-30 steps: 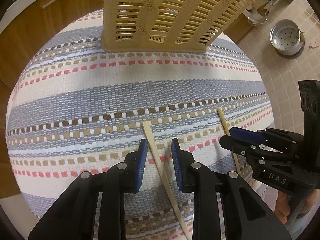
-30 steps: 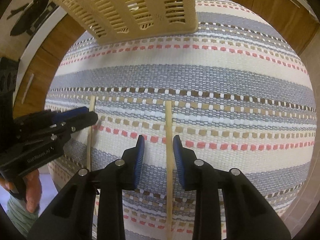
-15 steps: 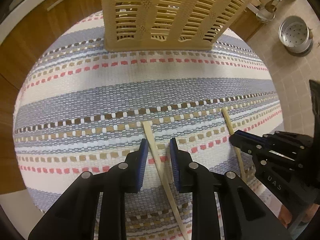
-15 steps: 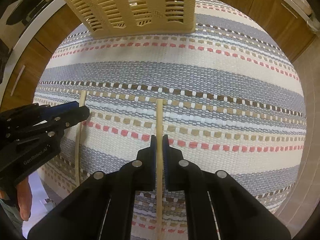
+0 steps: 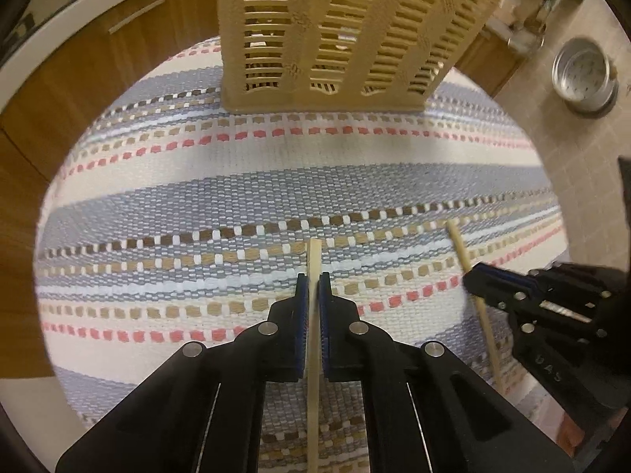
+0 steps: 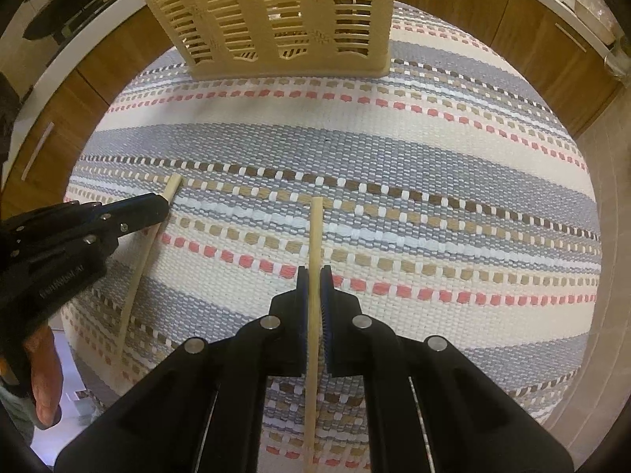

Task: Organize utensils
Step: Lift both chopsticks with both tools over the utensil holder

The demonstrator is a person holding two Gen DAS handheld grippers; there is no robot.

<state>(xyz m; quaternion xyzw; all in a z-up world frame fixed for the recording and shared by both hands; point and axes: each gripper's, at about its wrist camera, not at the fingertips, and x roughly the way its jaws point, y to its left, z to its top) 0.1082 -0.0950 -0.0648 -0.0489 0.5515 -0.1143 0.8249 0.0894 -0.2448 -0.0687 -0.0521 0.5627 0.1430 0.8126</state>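
Between each hand-held gripper's fingers, chopstick (image 5: pixel 313 315) pointing toward basket (image 5: pixel 335 35)

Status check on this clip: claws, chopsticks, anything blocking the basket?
Left claw shut on left chopstick. Right claw shut on right chopstick. Basket ahead on striped mat, path clear.

Two pale, slender wooden chopsticks sit over the striped woven cloth, both on the near side of the cream slatted plastic utensil basket (image 5: pixel 335 35), well apart from it. One chopstick (image 5: pixel 313 351) points its blunt squared end toward the basket and is pinched along its shaft in the left claw (image 5: pixel 313 287). The other chopstick (image 6: pixel 313 295), equally straight and plain, also points toward the basket, gripped mid-shaft in the right claw (image 6: pixel 314 280). The basket stands upright, its ribbed wall facing the chopsticks.
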